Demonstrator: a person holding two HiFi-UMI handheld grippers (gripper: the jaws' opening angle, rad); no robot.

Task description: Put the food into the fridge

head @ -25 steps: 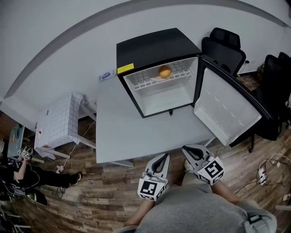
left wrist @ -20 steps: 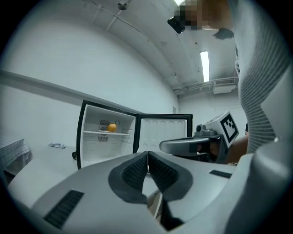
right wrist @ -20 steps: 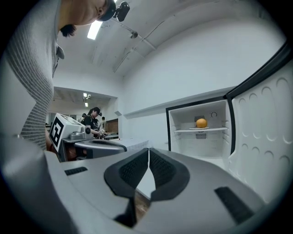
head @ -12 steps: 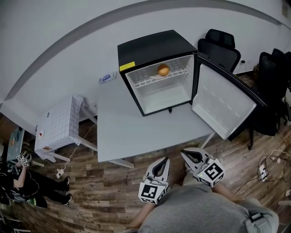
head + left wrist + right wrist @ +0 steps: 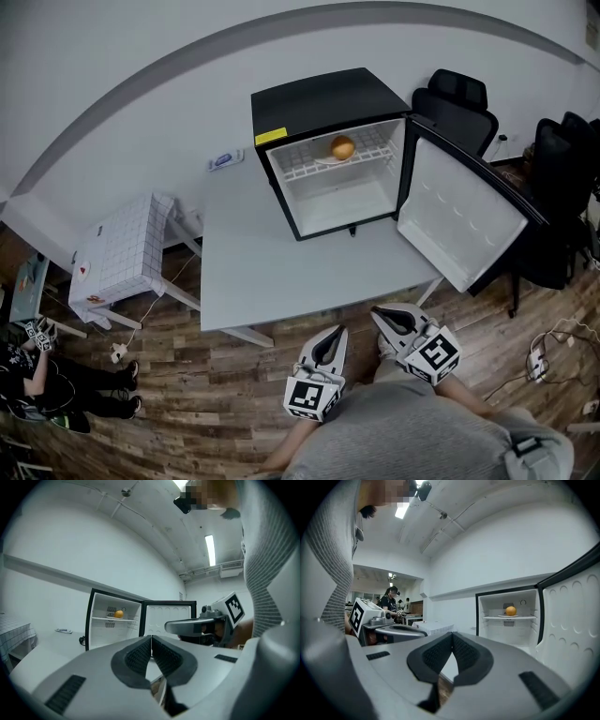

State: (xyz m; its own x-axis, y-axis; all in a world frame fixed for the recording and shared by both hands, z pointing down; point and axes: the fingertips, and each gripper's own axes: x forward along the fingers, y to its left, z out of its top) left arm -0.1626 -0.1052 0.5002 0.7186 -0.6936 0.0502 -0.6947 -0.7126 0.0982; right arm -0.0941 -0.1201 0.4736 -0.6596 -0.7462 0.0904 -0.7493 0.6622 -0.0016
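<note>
Grey jaws pressed together on nothing, our left hand-held gripper (image 5: 330,337) and right hand-held gripper (image 5: 384,316) hover short of the tabletop (image 5: 281,272). Beyond, the orange (image 5: 342,147) sits in the fridge (image 5: 319,94), on its upper shelf. We judge that only pushing the open door (image 5: 459,225) closed remains.

Two hand-held tools sit side by side close to the person's torso (image 5: 422,431), both pointing level and forward. The left tool (image 5: 331,336) has its jaws pressed together and empty. The right tool (image 5: 384,317) is the same.
</note>
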